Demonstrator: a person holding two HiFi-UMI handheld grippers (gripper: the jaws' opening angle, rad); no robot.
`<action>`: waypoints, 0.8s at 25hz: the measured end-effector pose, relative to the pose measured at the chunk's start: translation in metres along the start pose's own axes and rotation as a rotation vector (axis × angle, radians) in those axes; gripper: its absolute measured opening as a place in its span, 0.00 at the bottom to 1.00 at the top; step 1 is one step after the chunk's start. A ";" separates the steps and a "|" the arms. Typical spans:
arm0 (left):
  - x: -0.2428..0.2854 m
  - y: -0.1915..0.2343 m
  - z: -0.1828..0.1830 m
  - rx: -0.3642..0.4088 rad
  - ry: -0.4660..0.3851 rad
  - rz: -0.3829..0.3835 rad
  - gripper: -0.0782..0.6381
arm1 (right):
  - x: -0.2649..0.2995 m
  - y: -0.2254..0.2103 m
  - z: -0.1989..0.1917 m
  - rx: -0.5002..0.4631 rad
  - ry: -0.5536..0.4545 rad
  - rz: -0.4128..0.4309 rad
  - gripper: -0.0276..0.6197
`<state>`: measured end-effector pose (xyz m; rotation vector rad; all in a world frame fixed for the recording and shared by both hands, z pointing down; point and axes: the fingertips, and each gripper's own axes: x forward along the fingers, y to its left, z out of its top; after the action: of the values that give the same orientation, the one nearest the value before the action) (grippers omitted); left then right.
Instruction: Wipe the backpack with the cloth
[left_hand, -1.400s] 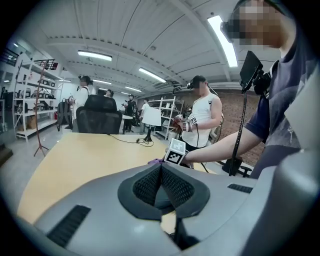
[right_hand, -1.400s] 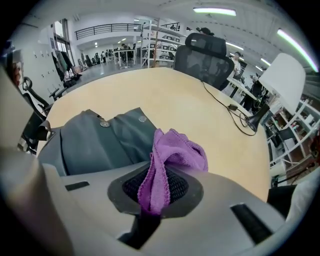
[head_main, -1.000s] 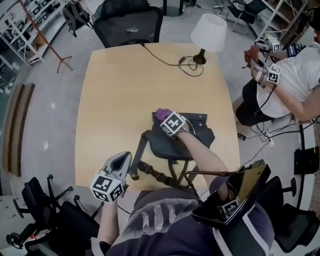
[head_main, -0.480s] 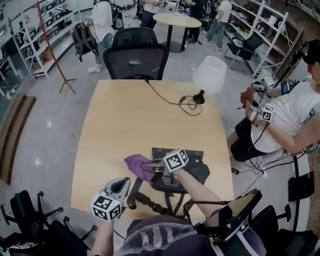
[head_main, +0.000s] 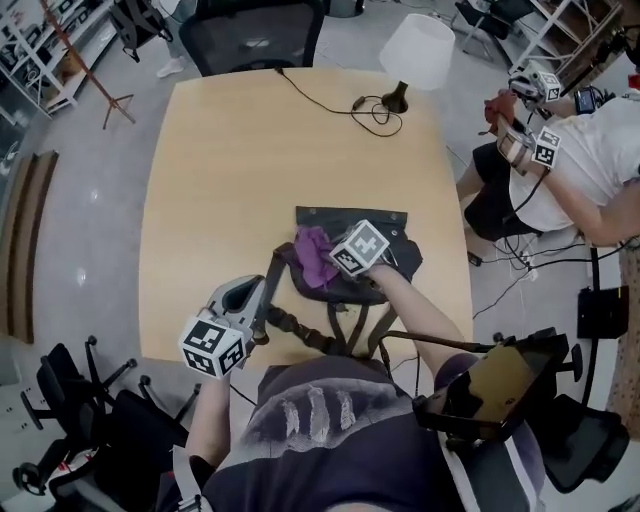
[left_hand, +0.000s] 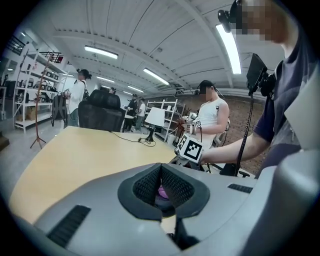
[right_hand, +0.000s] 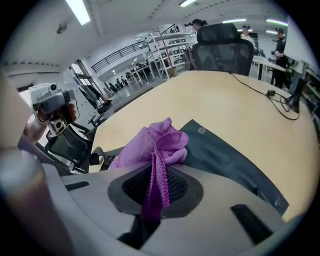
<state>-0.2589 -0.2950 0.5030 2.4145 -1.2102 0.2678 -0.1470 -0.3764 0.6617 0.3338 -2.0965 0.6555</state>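
Observation:
A dark backpack (head_main: 395, 245) lies flat on the wooden table (head_main: 220, 180), its straps (head_main: 300, 332) trailing toward the near edge. My right gripper (head_main: 328, 258) is shut on a purple cloth (head_main: 312, 250) and presses it onto the bag's left part. In the right gripper view the cloth (right_hand: 150, 145) bunches ahead of the right gripper (right_hand: 155, 186), with the backpack (right_hand: 225, 155) beneath. My left gripper (head_main: 255, 292) hovers at the table's near left beside a strap. In the left gripper view the left gripper (left_hand: 161, 181) has its pads together with nothing between them.
A white lamp (head_main: 415, 50) and its black cord (head_main: 370, 110) stand at the table's far side. An office chair (head_main: 255, 35) sits behind the table. Another person (head_main: 590, 170) sits to the right holding grippers. A dark tablet-like device (head_main: 490, 385) hangs at my right.
The right gripper swept the cloth left past the backpack's edge, then came back onto its left part. The left gripper stayed near the front-left strap.

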 end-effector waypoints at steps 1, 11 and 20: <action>0.001 -0.003 0.000 0.001 0.003 -0.004 0.12 | -0.003 -0.002 -0.004 0.000 0.004 -0.009 0.09; 0.007 -0.020 -0.002 0.016 0.024 -0.020 0.12 | -0.053 -0.071 -0.062 0.002 0.092 -0.198 0.09; 0.016 -0.040 0.003 0.046 0.028 -0.048 0.12 | -0.120 -0.135 -0.111 0.042 0.120 -0.392 0.09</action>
<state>-0.2175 -0.2864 0.4942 2.4672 -1.1448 0.3171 0.0590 -0.4252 0.6593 0.6907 -1.8347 0.4726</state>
